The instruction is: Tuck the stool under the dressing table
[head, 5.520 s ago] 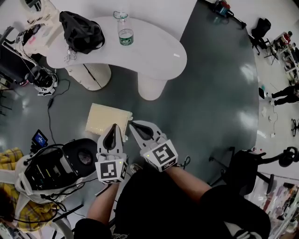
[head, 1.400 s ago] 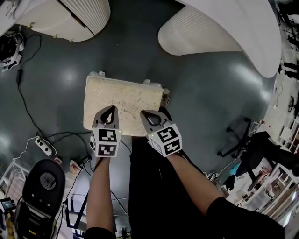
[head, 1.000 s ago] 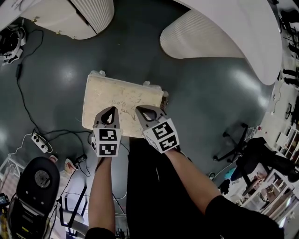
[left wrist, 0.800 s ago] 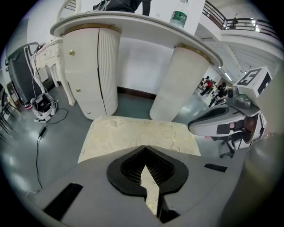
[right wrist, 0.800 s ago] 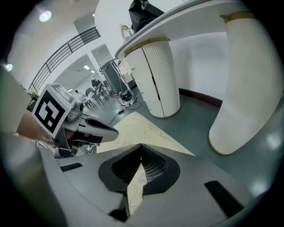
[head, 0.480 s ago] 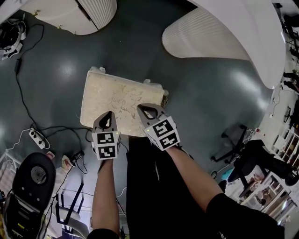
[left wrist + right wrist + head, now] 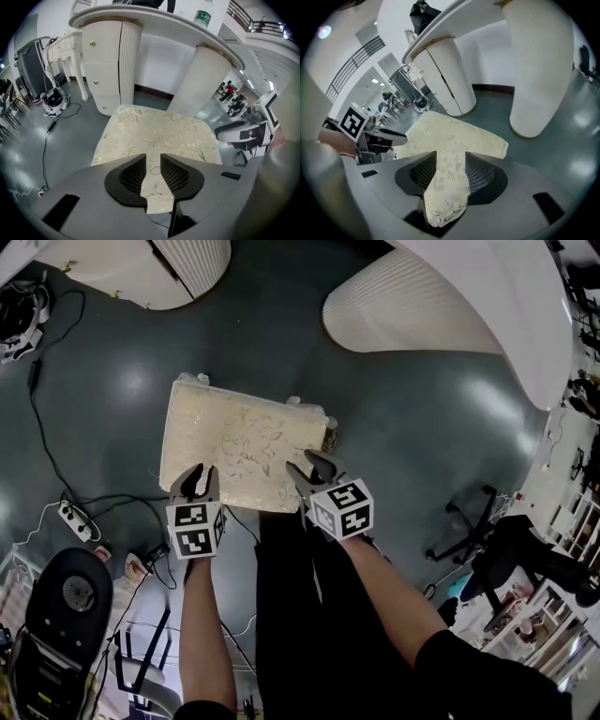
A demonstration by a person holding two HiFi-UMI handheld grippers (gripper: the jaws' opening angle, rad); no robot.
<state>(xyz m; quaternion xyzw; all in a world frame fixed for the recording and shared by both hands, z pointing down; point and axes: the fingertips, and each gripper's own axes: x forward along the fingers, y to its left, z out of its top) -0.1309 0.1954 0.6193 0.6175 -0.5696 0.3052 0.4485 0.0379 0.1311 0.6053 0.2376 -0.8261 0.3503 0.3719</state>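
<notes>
I have both grippers down at the near edge of the cream, leaf-patterned upholstered rectangular stool (image 7: 239, 442). The left gripper (image 7: 194, 482) sits at the seat's near left corner. In the left gripper view its jaws have just been opening and stand a narrow gap apart, with the cushion fabric showing in that gap. The pads do not look to be pressing on it.

The right gripper (image 7: 314, 468) is at the near right part of the same edge. Its jaws have just been opening too and stand wider. In the right gripper view the rounded cushion edge lies between them, and I see no clear squeeze there either.

The stool stands on the grey glossy floor (image 7: 422, 427), just ahead of both grippers. The white curved-top dressing table (image 7: 506, 306) is beyond it. Its ribbed white pedestal (image 7: 412, 306) is ahead and to the right of the right gripper, clear of the seat. The stool is not yet under the tabletop.
</notes>
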